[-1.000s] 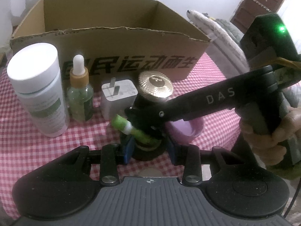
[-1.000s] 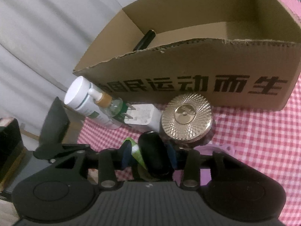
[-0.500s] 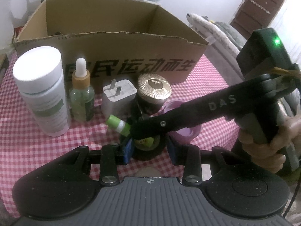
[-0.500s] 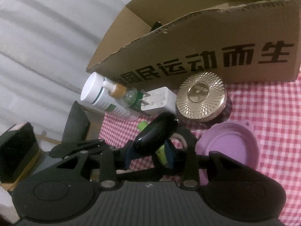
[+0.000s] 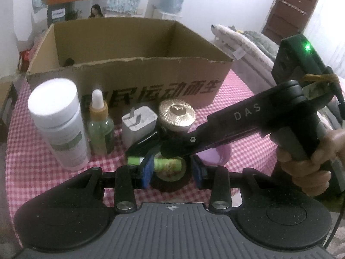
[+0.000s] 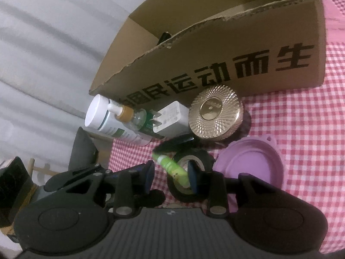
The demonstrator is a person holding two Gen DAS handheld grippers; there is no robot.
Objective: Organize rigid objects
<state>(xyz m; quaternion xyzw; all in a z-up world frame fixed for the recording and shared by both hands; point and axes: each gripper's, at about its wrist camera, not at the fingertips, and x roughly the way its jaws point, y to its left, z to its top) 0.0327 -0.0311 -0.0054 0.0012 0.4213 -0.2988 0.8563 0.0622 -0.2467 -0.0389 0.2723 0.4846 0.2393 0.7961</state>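
1. The green tube (image 5: 167, 165) lies across the top of the black tape roll (image 6: 183, 194), between the pads of both tools.
2. The left tool (image 5: 172, 171) is partly closed, with its pads against the sides of the roll.
3. The right tool (image 6: 171, 176) is partly spread astride the tube. I cannot tell whether it is pinching it.
4. Just beyond the tools stand a gold-lidded jar (image 5: 176, 113) and a purple lid (image 6: 248, 166).
5. Farther ahead on the checked counter (image 5: 43, 183) is the cardboard box (image 5: 151, 79).

The black oval object formerly clamped in the right tool (image 6: 171, 172) has been released and is now seen lying on the red checked tabletop (image 6: 301, 129); the slim green tube (image 5: 166, 165) has been levelled across the black tape roll (image 6: 189, 173).
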